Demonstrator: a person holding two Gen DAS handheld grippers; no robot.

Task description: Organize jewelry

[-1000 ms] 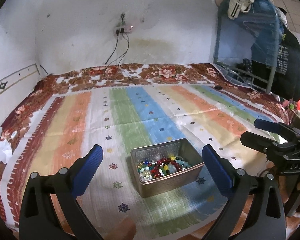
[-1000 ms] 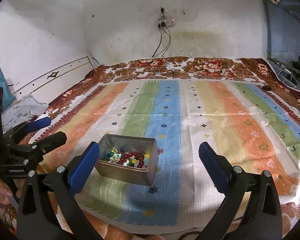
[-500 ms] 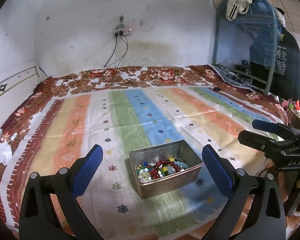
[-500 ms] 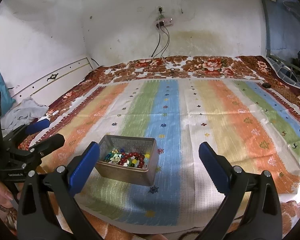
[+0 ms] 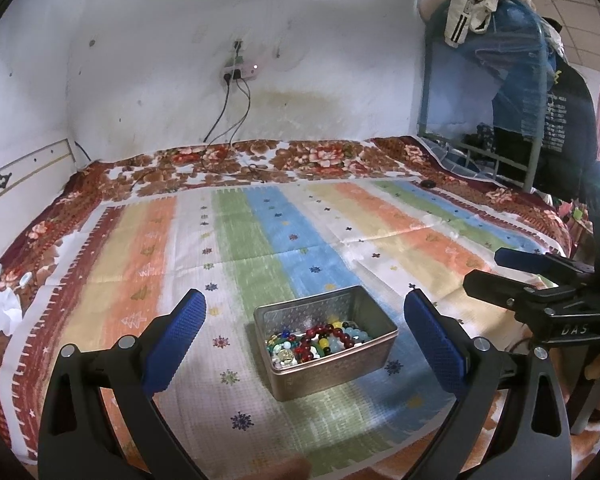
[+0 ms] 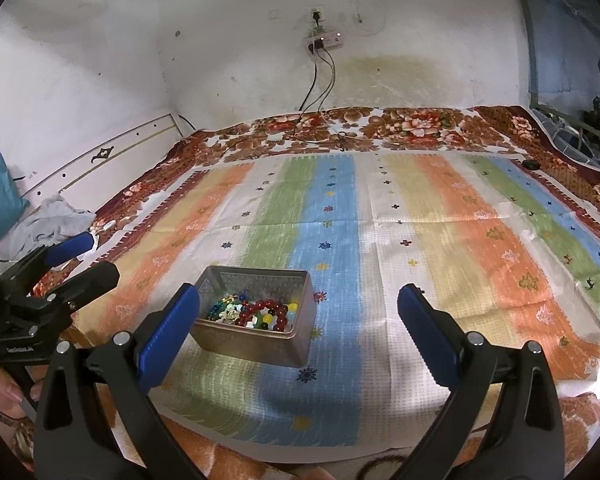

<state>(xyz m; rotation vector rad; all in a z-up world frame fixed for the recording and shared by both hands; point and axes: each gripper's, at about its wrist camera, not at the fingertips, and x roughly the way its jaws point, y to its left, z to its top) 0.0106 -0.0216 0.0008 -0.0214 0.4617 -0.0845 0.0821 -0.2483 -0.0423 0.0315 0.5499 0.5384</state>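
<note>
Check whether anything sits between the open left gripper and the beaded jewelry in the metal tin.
Nothing visible does: only bare striped cloth lies between the left gripper and the open-topped rectangular metal tin of beaded jewelry.

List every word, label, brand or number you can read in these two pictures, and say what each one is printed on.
"DAS": on the black body of the right tongs, seen from the left camera.
White lettering on the body of the left tongs, seen from the right camera: too small to read.
Rows of pale print on the dark shirt hanging at the right: too blurred to read.
The metal tin of beads shows no writing.
</note>
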